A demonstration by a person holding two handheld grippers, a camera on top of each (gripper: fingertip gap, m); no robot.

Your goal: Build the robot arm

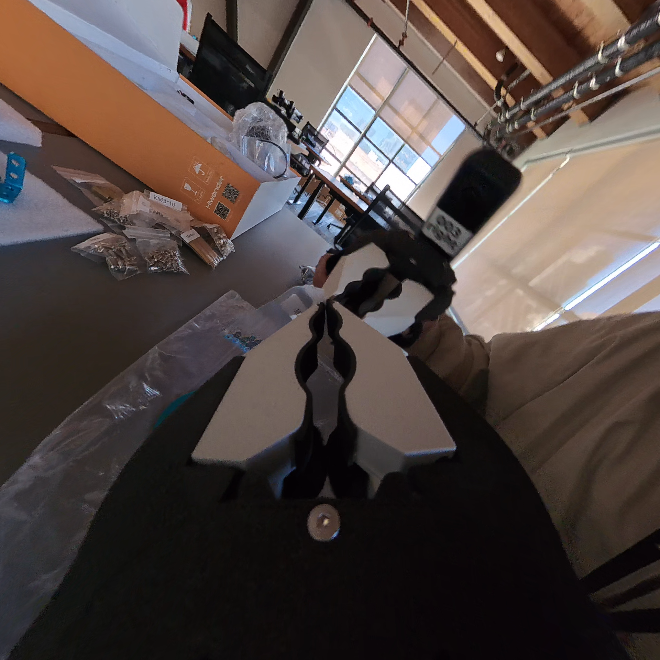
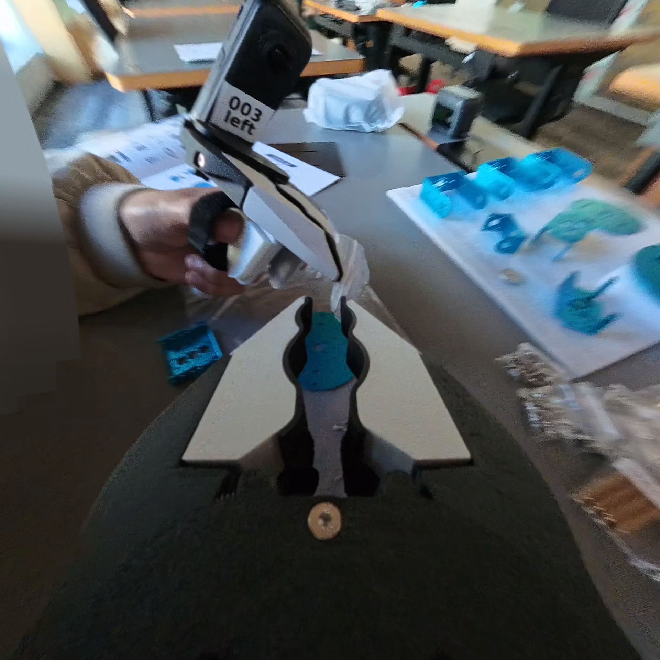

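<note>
My left gripper (image 1: 326,307) is shut, its tips pinching an edge of a clear plastic bag (image 1: 160,375) that spreads over the dark table beneath it. The right wrist view shows it from the front (image 2: 337,275), held in a hand, with the bag's edge (image 2: 357,264) bunched at its tips. My right gripper (image 2: 325,303) is open, just below and in front of the left tips; it also shows in the left wrist view (image 1: 343,301). A strip of the bag brushes its right finger. A teal perforated plate (image 2: 323,350) shows under the gap between its fingers.
A blue bracket (image 2: 189,351) lies on the table to the left. A white foam board (image 2: 446,228) with several blue and teal parts lies to the right. Small bags of screws (image 1: 143,243) lie beside an orange box (image 1: 107,107). A person's beige sleeve (image 1: 535,393) is at the right. My two grippers' fingertips are within a few centimetres of each other. The blue bracket (image 2: 189,351) is about 15 cm from both grippers' fingertips.
</note>
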